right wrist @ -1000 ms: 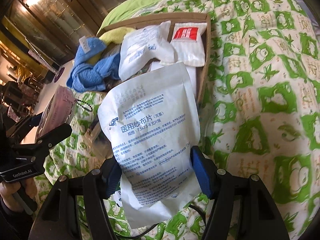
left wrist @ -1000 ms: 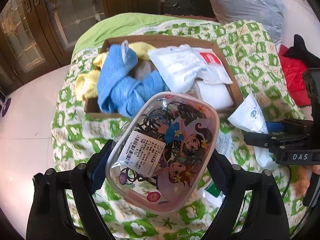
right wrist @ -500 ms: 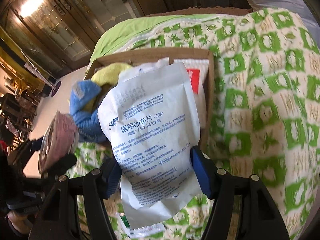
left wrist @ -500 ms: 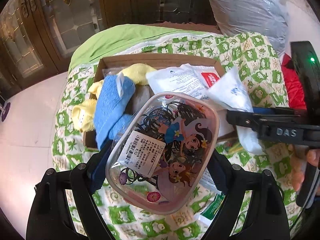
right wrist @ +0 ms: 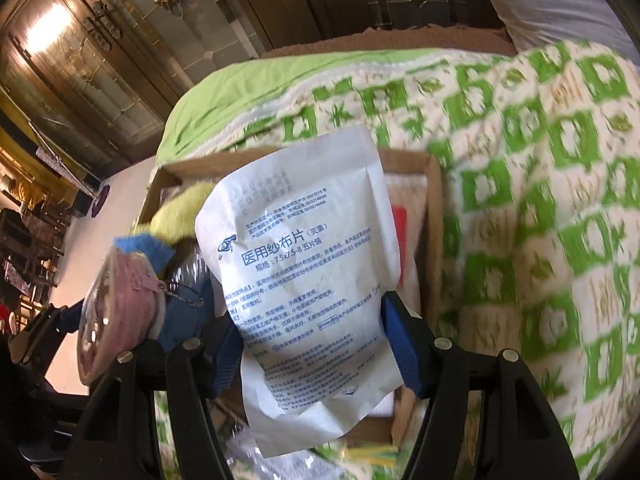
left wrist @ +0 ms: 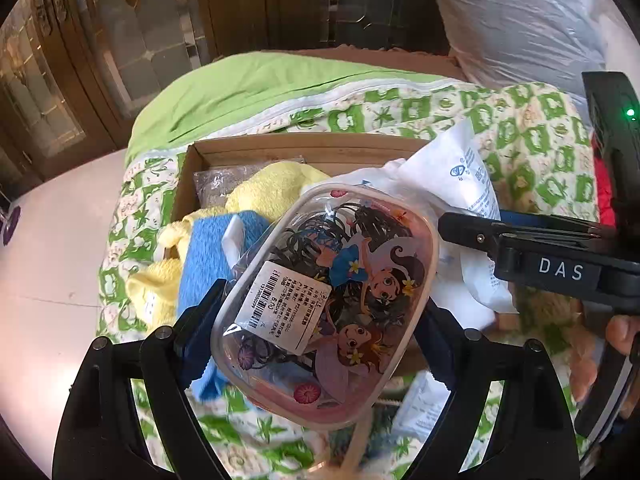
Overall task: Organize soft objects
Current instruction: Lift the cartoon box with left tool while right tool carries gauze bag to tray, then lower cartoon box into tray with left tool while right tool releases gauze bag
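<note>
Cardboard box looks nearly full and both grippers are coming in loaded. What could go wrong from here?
1. The shallow brown cardboard box is already heaped with a yellow towel and a blue towel, so new items may slide off.
2. The right gripper pinches the white paper gauze pouch low down; its floppy top may catch the box wall.
3. The left gripper, holding the clear cartoon-printed plastic case, sits close beside the right one; they could collide.

The left gripper (left wrist: 320, 332) clamps a clear plastic pouch printed with cartoon girls (left wrist: 324, 304), held above the near edge of a shallow brown cardboard box (left wrist: 280, 148) on a green-and-white quilt (left wrist: 520, 128). Yellow towel (left wrist: 276, 188) and blue towel (left wrist: 208, 256) lie inside at left. At right, the right gripper (left wrist: 500, 236) carries a white paper packet (left wrist: 464, 176).
</note>
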Action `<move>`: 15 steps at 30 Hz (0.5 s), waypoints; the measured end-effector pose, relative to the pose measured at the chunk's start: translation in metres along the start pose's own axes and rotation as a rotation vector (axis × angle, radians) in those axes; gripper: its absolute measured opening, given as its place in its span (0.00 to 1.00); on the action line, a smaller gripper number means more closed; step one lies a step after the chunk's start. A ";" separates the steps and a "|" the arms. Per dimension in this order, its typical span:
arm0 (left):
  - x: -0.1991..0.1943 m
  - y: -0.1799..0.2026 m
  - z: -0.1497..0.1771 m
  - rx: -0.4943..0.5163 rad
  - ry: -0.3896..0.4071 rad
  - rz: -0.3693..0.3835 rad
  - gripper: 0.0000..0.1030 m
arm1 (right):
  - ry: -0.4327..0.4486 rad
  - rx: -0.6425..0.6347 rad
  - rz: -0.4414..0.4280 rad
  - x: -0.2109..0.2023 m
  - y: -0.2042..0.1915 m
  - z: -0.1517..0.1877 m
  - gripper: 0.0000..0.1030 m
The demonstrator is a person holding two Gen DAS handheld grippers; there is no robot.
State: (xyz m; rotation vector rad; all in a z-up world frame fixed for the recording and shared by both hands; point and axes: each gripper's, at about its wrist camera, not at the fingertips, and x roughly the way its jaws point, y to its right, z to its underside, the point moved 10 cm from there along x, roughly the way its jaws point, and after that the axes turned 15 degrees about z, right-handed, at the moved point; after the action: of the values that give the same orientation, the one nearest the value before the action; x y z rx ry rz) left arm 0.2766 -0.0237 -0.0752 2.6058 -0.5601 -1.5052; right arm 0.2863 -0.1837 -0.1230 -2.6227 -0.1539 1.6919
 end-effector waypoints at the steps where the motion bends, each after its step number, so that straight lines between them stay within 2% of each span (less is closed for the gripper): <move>1: 0.002 -0.002 -0.001 -0.002 -0.001 -0.004 0.84 | 0.002 -0.005 0.005 0.002 -0.001 -0.002 0.65; 7: 0.021 -0.017 -0.005 0.003 -0.011 -0.034 0.84 | 0.016 -0.046 0.055 0.020 -0.005 -0.007 0.66; 11: 0.030 -0.017 -0.005 0.041 -0.018 -0.053 0.84 | 0.030 -0.064 0.080 0.027 -0.006 -0.012 0.68; 15: 0.031 -0.014 -0.005 0.071 -0.005 -0.072 0.84 | 0.044 -0.082 0.069 0.029 -0.012 -0.016 0.75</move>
State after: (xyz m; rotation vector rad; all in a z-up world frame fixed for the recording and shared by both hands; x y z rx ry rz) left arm 0.2982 -0.0215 -0.1015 2.7037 -0.5354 -1.5400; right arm 0.3116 -0.1685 -0.1417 -2.7528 -0.1361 1.6811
